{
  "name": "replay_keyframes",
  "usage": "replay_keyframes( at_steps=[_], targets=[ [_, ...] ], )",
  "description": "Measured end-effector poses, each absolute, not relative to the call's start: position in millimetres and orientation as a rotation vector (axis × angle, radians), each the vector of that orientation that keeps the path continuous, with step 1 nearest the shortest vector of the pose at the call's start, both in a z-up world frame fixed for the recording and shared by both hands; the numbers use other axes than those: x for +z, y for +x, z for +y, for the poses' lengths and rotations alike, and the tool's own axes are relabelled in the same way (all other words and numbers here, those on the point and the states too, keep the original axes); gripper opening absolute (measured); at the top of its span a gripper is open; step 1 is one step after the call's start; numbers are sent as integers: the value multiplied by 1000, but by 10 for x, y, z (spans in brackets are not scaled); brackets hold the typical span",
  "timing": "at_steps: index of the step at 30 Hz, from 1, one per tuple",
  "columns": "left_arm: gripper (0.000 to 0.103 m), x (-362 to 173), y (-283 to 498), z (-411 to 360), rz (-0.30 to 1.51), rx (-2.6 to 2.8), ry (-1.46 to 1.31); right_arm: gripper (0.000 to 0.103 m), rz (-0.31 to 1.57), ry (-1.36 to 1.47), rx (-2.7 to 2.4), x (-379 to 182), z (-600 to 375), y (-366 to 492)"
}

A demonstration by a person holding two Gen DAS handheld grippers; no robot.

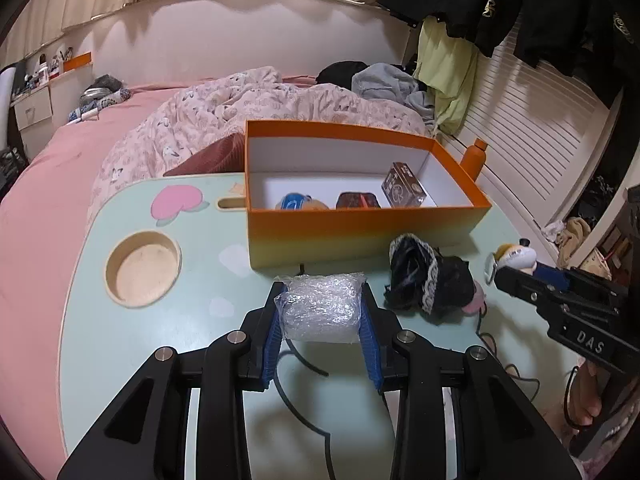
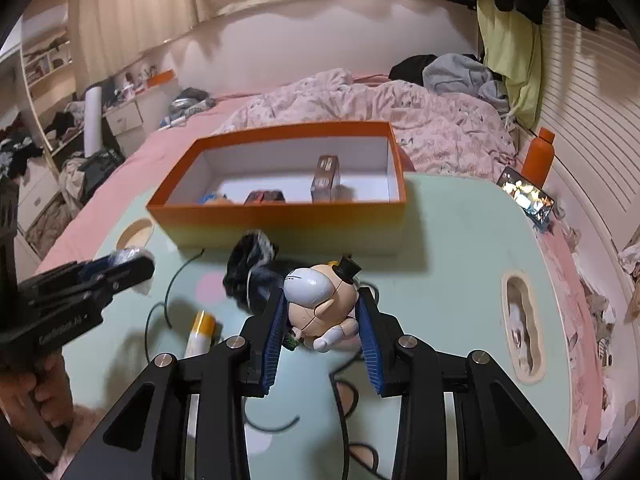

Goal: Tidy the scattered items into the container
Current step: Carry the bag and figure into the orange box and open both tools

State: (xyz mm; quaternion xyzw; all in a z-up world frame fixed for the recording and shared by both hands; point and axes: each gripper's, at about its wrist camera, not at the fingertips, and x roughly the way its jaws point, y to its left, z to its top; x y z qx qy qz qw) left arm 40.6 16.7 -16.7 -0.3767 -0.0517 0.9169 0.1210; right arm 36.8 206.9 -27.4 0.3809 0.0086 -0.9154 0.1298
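Note:
An orange box with white inner walls stands at the far side of a mint green table; it also shows in the right wrist view. Inside lie a brown carton, a dark packet and a blue and orange item. My left gripper is shut on a bubble-wrap bundle above the table. My right gripper is shut on a toy figure with a black top hat. A black lace-trimmed cloth lies in front of the box.
A white tube with an orange band lies on the table beside a thin black cable. A round cup recess is at the table's left. A phone and an orange bottle are at the right. A bed lies behind.

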Motion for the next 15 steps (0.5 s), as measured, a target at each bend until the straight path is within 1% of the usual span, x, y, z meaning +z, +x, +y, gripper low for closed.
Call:
replay_keyframes(
  at_steps=[6,15],
  targets=[
    [36,-127,348,192,-144,2685,-1095,35,16,1093,-2652,-227,2001,265],
    [36,-38,243,237,-122,2684,-1093,35,78,1044,-2642,-138,1854,143]
  ],
)
